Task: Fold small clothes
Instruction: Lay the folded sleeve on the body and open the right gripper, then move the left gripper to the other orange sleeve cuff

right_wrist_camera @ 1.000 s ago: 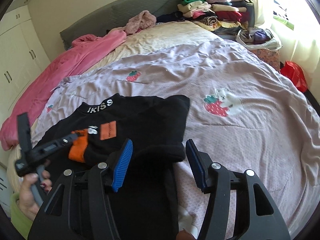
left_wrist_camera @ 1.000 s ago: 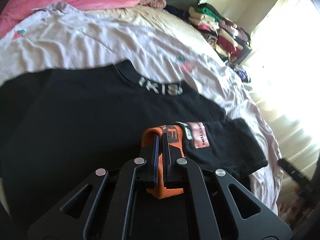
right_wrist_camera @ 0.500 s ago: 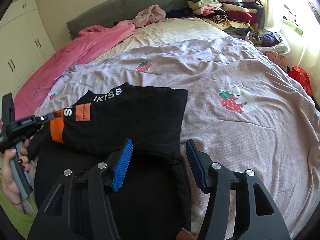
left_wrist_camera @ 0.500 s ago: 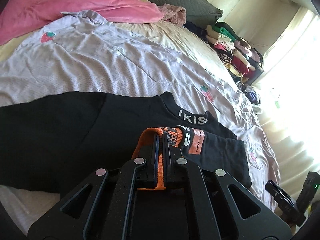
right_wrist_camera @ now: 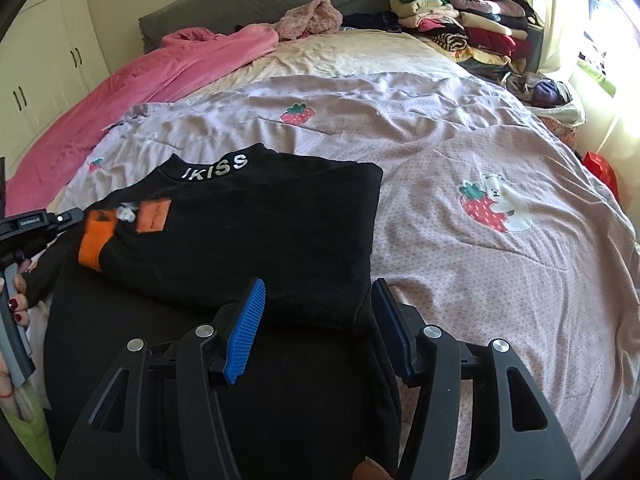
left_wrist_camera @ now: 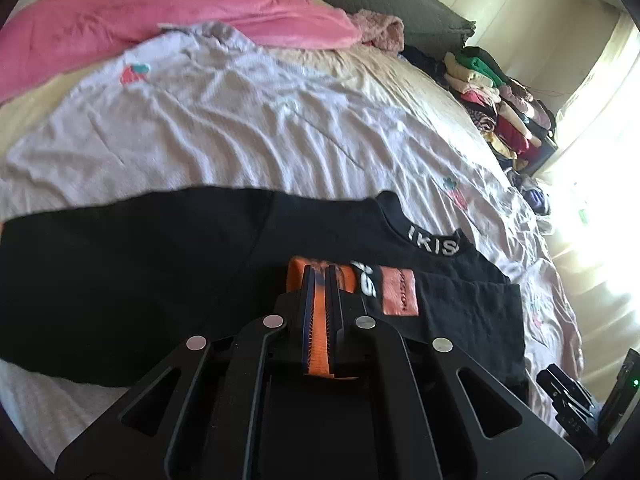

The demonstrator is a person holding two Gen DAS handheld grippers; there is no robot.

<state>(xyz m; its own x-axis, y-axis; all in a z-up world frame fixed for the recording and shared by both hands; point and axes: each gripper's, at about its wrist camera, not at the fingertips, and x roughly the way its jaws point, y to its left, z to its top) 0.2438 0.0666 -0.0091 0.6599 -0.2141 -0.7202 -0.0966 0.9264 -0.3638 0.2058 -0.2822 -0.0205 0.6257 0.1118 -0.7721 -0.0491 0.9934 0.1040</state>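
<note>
A black top (right_wrist_camera: 248, 240) with white "IKISS" lettering on its collar lies on the bed, its right sleeve folded across its chest. It also shows in the left wrist view (left_wrist_camera: 140, 264). My left gripper (left_wrist_camera: 320, 276) is shut on the orange cuff (left_wrist_camera: 318, 320) of that sleeve; it appears from the side in the right wrist view (right_wrist_camera: 76, 214), holding the cuff (right_wrist_camera: 94, 244) at the top's left part. My right gripper (right_wrist_camera: 318, 300) is open and empty, just above the folded top's lower right edge.
The bed has a lilac quilt (right_wrist_camera: 480, 152) with strawberry patches. A pink blanket (right_wrist_camera: 168, 76) lies along the far left. A stack of folded clothes (right_wrist_camera: 460, 28) stands at the back right. White wardrobes (right_wrist_camera: 36, 64) stand to the left.
My left gripper has carried the orange cuff to the left across the top, so the sleeve now lies folded flat over the chest. My right gripper has stayed open and almost still.
</note>
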